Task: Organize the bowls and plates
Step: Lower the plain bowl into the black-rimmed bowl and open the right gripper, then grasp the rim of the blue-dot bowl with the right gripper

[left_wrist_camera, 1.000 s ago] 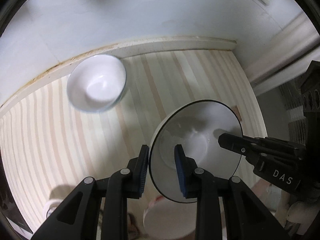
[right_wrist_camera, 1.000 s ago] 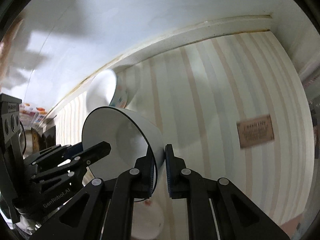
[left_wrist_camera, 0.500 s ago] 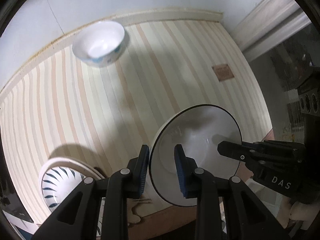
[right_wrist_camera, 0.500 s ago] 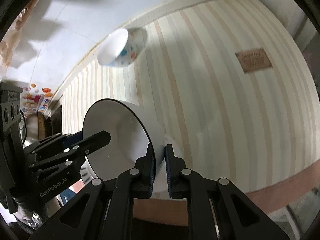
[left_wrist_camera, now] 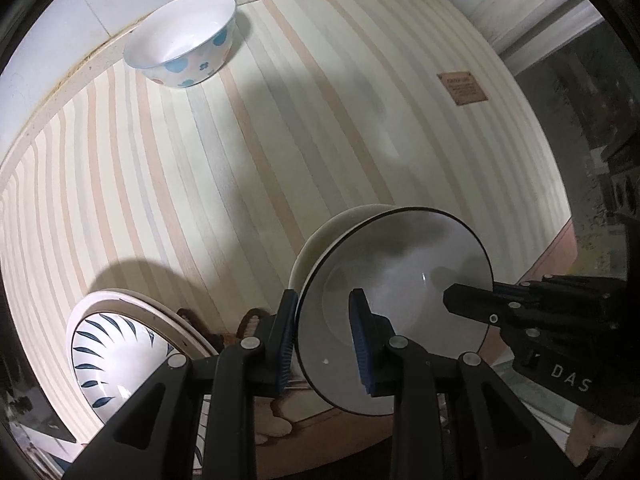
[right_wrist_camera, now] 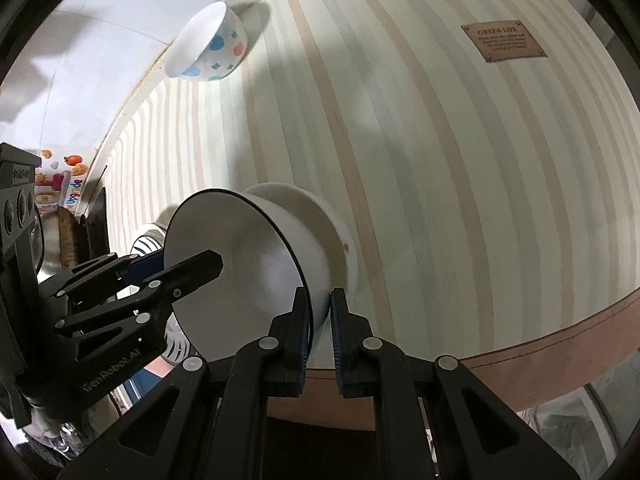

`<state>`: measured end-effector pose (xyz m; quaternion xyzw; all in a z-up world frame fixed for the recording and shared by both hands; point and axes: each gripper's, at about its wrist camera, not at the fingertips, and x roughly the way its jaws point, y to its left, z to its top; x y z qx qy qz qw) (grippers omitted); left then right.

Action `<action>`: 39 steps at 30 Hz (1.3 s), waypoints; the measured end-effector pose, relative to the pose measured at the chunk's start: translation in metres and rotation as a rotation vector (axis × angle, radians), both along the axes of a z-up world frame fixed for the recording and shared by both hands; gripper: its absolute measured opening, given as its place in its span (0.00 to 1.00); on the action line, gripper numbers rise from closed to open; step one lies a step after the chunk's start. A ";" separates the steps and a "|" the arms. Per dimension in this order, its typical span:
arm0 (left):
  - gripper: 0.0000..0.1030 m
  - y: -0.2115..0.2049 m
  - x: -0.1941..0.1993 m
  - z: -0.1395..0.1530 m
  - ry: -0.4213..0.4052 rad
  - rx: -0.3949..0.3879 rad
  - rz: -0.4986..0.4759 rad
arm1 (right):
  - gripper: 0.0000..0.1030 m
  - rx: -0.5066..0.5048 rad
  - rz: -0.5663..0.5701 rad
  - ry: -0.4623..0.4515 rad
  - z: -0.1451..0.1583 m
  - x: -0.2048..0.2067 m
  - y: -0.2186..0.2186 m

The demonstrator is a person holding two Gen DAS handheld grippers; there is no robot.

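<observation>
While both grippers clamp the black-rimmed bowl (left_wrist_camera: pixel 400 312) at the tabletop's (left_wrist_camera: pixel 280 140) near edge, left gripper (left_wrist_camera: pixel 324 336) and right gripper (right_wrist_camera: pixel 319 316) closed on opposite rims, it seemingly rests on a white plate (right_wrist_camera: pixel 340 236).

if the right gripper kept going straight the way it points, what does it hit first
Probably the plain white plate lying just beyond the black-rimmed bowl that the right gripper already clamps; the bowl would meet it first. Past that is the striped table. Depth is unclear.

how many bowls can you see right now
2. A black-rimmed white bowl is held between the left gripper and right gripper, over a plain plate; a spotted bowl sits by the wall. Others may be hidden.
</observation>
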<state>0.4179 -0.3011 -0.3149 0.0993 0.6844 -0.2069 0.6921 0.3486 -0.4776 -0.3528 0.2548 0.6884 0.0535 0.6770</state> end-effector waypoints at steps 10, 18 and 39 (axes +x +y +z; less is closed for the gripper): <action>0.23 0.000 0.001 -0.010 -0.012 0.031 0.000 | 0.12 -0.008 -0.005 0.014 -0.009 0.009 0.003; 0.23 0.000 0.003 -0.013 -0.019 0.036 0.014 | 0.14 -0.033 -0.009 0.010 -0.008 0.014 0.005; 0.23 0.019 -0.017 0.027 -0.058 -0.002 0.031 | 0.15 -0.074 0.080 -0.043 0.025 -0.005 0.018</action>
